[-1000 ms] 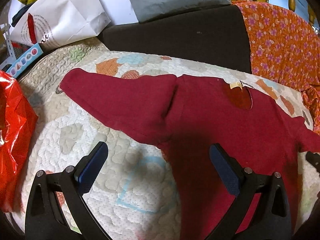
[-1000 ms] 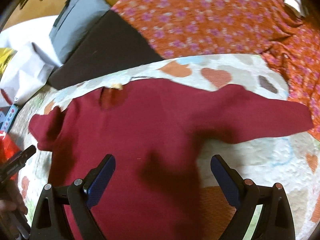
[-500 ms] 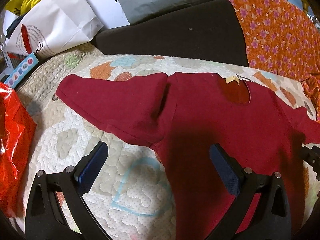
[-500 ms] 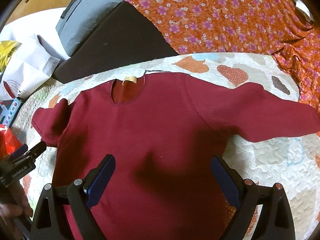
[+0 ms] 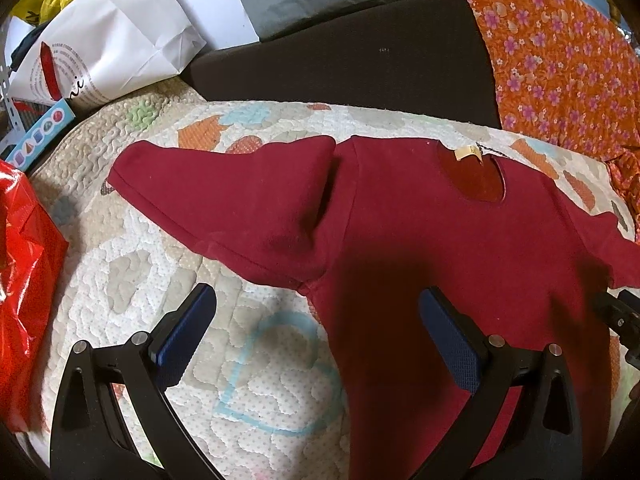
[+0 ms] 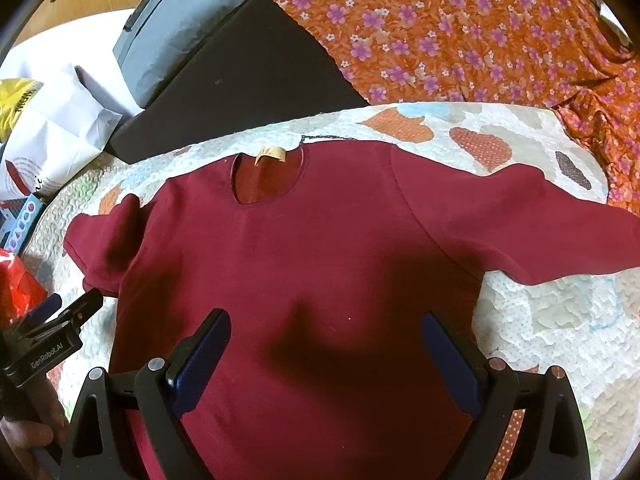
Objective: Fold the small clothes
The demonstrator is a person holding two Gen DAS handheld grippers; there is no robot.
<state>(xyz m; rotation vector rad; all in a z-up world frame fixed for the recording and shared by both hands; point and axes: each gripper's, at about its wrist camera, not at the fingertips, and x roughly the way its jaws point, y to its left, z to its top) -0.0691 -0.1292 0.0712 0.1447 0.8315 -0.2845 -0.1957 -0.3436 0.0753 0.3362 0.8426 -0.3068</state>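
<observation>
Since the dark red shirt [image 6: 320, 264] lies face up and spread flat on the quilted bedcover [image 5: 132, 272], collar label away from us and both sleeves out to the sides, we judge that the folding has not begun and that the sleeves come first. Our left claw [image 5: 316, 336] hangs wide open with nothing in it, one pad over the bare quilt and the other over the shirt's side, just below the armpit of the left sleeve [image 5: 224, 204]. Our right claw [image 6: 326, 360] is likewise spread wide and empty, over the lower middle of the body.

To do this well, we would take each sleeve near its cuff rather than at the shoulder, so the cloth turns over in one clean line along the side seam. The left sleeve has a raised pleat at the shoulder seam; we should smooth that flat or it will be folded into a lump. The right sleeve [image 6: 520, 224] reaches close to the orange floral cloth [image 6: 460, 28], so we pinch only the red layer. Low, slow lifts should keep the body from sliding on the quilt.
</observation>
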